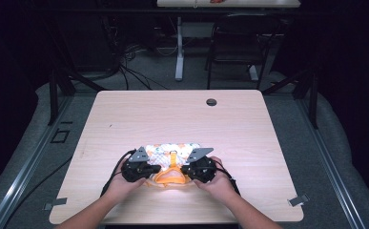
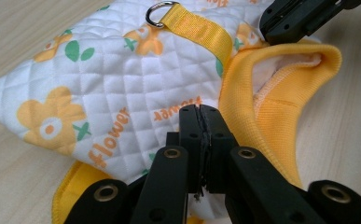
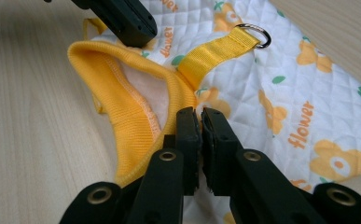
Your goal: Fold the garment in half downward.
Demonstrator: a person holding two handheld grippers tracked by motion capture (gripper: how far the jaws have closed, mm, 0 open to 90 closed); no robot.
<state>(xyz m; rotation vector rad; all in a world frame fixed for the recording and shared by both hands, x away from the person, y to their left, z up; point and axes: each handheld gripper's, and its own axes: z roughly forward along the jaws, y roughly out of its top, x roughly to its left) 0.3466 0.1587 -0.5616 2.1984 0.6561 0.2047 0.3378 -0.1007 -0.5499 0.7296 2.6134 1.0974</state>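
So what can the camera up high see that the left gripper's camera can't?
High view alone: both hands, the whole table, the dark hole near its far edge, and the floor beyond. Left gripper view alone: the word "flower" on the quilting and the metal ring on the yellow strap. Both: the flowery vest with its yellow collar, and the left gripper shut on it.

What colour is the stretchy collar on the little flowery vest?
Yellow-orange: the ribbed knit collar on the quilted white flower-print vest shows best in the right gripper view.
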